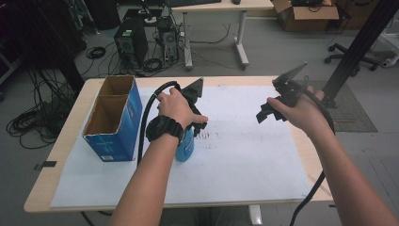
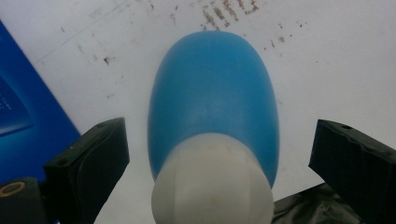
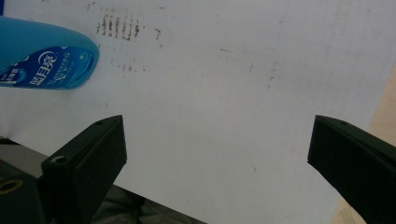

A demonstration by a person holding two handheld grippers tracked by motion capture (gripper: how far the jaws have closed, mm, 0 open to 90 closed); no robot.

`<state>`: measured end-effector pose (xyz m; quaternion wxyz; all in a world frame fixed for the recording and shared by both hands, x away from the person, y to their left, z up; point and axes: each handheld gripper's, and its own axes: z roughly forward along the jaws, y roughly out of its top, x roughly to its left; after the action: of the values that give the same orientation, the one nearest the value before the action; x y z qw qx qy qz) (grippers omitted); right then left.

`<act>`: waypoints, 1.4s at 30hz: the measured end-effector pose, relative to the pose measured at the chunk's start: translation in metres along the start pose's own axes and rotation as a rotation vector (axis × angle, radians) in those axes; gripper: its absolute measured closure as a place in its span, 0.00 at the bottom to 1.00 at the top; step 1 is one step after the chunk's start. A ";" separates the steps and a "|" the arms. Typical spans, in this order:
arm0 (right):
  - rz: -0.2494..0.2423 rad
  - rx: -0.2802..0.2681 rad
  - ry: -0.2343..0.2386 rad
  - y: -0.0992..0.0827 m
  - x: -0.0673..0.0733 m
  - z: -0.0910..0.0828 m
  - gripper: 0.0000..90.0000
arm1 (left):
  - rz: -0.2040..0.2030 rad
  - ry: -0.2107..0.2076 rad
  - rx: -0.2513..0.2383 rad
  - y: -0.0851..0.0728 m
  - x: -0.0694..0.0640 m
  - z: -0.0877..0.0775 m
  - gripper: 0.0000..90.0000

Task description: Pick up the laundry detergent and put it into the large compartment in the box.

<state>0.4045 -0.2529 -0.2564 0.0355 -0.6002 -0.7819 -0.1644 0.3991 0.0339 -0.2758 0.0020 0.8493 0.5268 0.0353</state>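
Left gripper view looks down on the blue bottle (image 2: 212,98); left gripper (image 2: 219,163) is wide open around its white cap (image 2: 212,186), not touching; right gripper (image 3: 217,158) hangs wide open over the counter (image 3: 224,84), holding nothing.

High view: mounted above the near side, angled forward and down; whole bench (image 1: 70,117) framed, floor beyond. Left gripper view: aimed straight down, very close on the blue bottle (image 2: 212,100). Right gripper view: tilted down over the white sheet (image 3: 224,93); same bottle caught at upper left.
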 end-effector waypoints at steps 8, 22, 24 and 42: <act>0.000 0.002 0.006 0.000 -0.001 0.003 0.05 | -0.002 -0.001 0.001 -0.001 0.001 0.004 0.06; -0.005 0.005 0.017 0.000 0.002 0.007 0.05 | -0.005 -0.006 0.001 -0.004 0.004 0.009 0.07; -0.004 0.006 0.016 0.000 0.003 0.008 0.05 | -0.006 -0.005 0.002 -0.004 0.005 0.009 0.08; -0.005 0.009 0.020 -0.001 0.003 0.010 0.05 | -0.014 -0.009 -0.001 -0.005 0.005 0.009 0.15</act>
<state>0.4037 -0.2475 -0.2650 0.0454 -0.5964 -0.7839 -0.1669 0.3980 0.0409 -0.2848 0.0051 0.8457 0.5327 0.0316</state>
